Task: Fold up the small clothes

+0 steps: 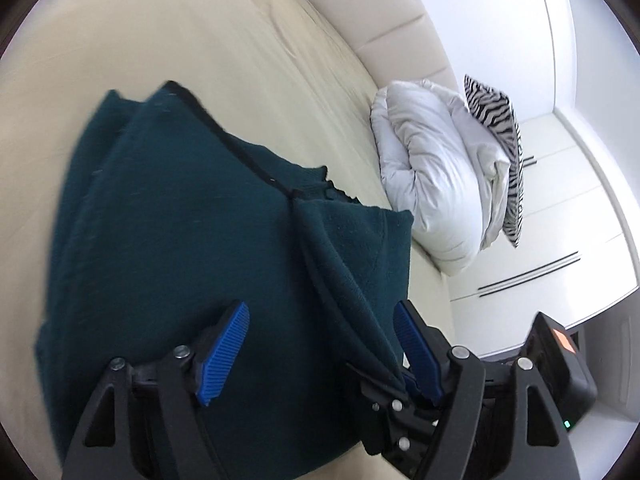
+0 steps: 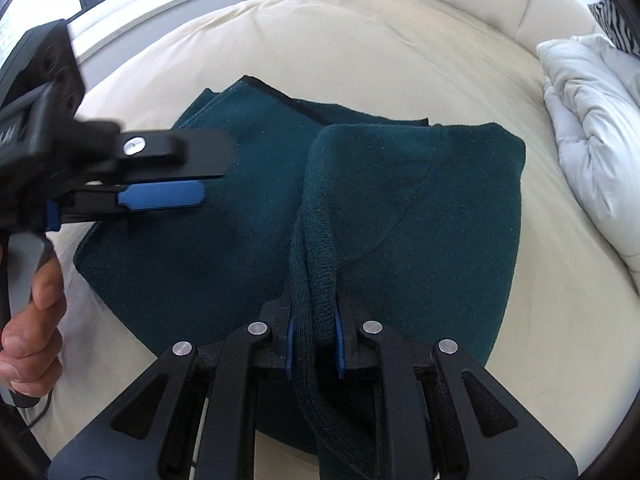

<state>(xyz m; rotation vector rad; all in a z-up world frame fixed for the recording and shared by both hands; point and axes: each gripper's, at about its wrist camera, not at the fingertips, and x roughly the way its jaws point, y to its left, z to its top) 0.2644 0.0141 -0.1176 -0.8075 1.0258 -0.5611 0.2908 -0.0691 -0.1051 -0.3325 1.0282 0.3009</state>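
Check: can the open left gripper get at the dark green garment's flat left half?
Probably yes: the left gripper hangs open just above the dark green garment, with nothing between; the right gripper pinches its ribbed edge elsewhere.

The left gripper (image 1: 320,320) stands spread wide with nothing pinched, while the right gripper (image 2: 314,334) is clamped nearly closed.

Home bedroom, cream-sheeted bed (image 2: 360,40), padded headboard (image 1: 380,20), white duvet (image 1: 432,184), zebra-print pillow (image 1: 500,120), wardrobe doors (image 1: 560,220)

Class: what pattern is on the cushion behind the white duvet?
Black-and-white zebra stripes on the cushion, clearest in left wrist view.
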